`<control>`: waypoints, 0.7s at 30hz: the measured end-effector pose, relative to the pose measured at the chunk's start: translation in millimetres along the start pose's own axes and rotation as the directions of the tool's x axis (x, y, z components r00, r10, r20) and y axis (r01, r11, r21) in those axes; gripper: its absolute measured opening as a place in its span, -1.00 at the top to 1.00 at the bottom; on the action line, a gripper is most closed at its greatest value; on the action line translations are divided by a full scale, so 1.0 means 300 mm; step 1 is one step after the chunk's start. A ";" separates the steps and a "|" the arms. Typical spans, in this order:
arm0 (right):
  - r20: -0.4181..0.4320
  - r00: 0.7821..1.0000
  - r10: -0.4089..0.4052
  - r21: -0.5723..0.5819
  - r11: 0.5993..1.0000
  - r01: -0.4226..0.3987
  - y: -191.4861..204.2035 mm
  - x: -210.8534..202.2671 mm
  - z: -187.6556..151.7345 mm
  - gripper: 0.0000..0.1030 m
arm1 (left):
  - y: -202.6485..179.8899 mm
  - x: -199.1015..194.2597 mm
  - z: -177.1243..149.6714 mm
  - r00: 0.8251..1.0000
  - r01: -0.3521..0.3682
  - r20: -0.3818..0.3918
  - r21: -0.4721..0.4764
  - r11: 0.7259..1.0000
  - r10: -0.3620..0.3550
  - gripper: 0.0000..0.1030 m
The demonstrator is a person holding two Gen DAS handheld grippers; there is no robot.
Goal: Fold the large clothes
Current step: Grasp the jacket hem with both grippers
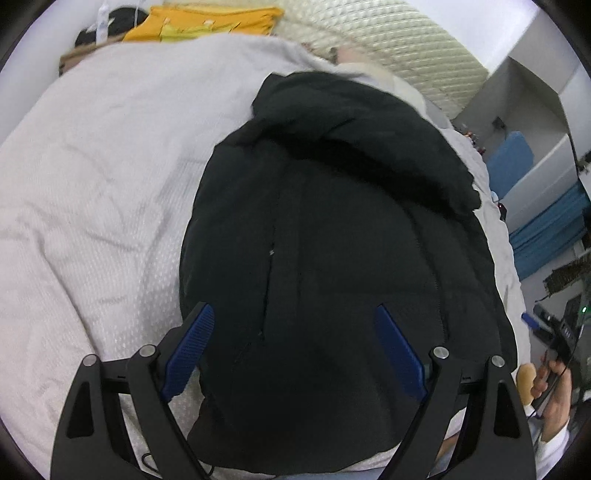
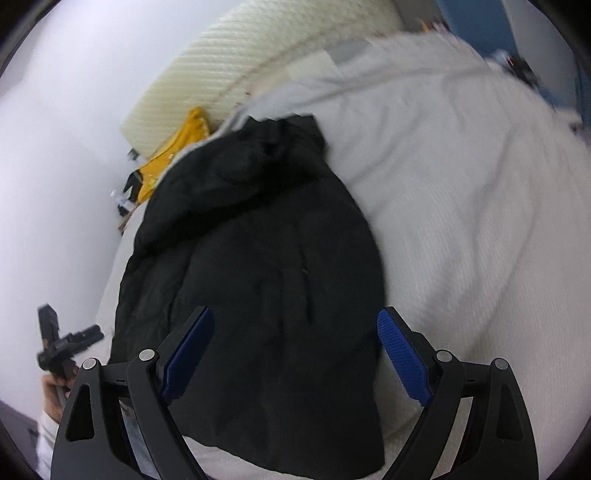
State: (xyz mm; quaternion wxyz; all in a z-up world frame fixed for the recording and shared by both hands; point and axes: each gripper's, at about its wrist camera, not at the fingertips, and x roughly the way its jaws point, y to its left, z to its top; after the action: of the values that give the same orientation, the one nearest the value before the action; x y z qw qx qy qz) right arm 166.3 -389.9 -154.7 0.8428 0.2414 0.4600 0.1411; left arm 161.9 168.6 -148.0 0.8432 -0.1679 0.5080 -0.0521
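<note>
A large black hooded jacket lies spread on a white bedcover, hood toward the headboard. My left gripper hangs open above the jacket's lower half, its blue pads wide apart with nothing between them. In the right wrist view the same jacket fills the middle, and my right gripper stands open over its lower hem near the right edge, not touching the cloth. Each view catches the other gripper at its border, held in a hand.
A yellow garment and a dark item lie at the head of the bed by a cream quilted headboard. White bedcover stretches to the jacket's right. Blue boxes and shelves stand beside the bed.
</note>
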 end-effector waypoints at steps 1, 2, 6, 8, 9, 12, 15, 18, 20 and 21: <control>-0.009 1.000 0.014 0.026 1.000 -0.014 -0.022 0.006 -0.006 -0.74 | 0.022 0.012 0.001 1.000 0.002 -0.011 -0.022 1.000 -0.002 -0.73; -0.016 1.000 0.022 0.043 0.999 -0.021 -0.036 0.012 -0.013 -0.74 | 0.039 0.020 0.002 1.000 -0.005 -0.018 -0.042 0.999 0.005 -0.73; -0.077 0.997 0.009 0.094 0.996 -0.001 -0.088 0.051 -0.043 -0.74 | 0.110 0.055 0.001 0.999 -0.004 -0.049 -0.138 0.990 -0.003 -0.73; -0.097 0.995 0.036 0.121 0.992 -0.024 -0.102 0.062 -0.052 -0.74 | 0.138 0.068 -0.002 0.998 0.010 -0.066 -0.177 0.984 -0.022 -0.73; -0.106 0.993 0.051 0.142 0.989 -0.036 -0.112 0.072 -0.058 -0.74 | 0.152 0.074 -0.005 0.997 0.007 -0.077 -0.192 0.981 -0.022 -0.73; -0.121 0.991 0.065 0.179 0.983 -0.043 -0.135 0.089 -0.056 -0.74 | 0.188 0.090 -0.015 0.995 0.016 -0.094 -0.243 0.970 -0.040 -0.73; -0.143 0.987 0.077 0.206 0.978 -0.046 -0.160 0.117 -0.057 -0.74 | 0.214 0.124 -0.023 0.983 0.082 -0.133 -0.299 0.951 -0.126 -0.73; -0.166 0.979 0.115 0.249 0.966 -0.071 -0.175 0.150 -0.067 -0.74 | 0.201 0.145 -0.034 0.969 0.140 -0.154 -0.310 0.940 -0.195 -0.73; -0.180 0.975 0.133 0.269 0.960 -0.081 -0.178 0.163 -0.074 -0.74 | 0.175 0.155 -0.041 0.961 0.165 -0.164 -0.300 0.939 -0.221 -0.72; -0.190 0.972 0.140 0.272 0.959 -0.085 -0.177 0.174 -0.078 -0.74 | 0.163 0.159 -0.045 0.957 0.178 -0.168 -0.298 0.938 -0.235 -0.72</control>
State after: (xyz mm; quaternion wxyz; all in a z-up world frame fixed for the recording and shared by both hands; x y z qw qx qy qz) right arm 175.3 -404.2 -230.9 0.7414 0.3604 0.5454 0.1517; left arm 168.9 199.0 -210.2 0.7452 -0.3318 0.5721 -0.0854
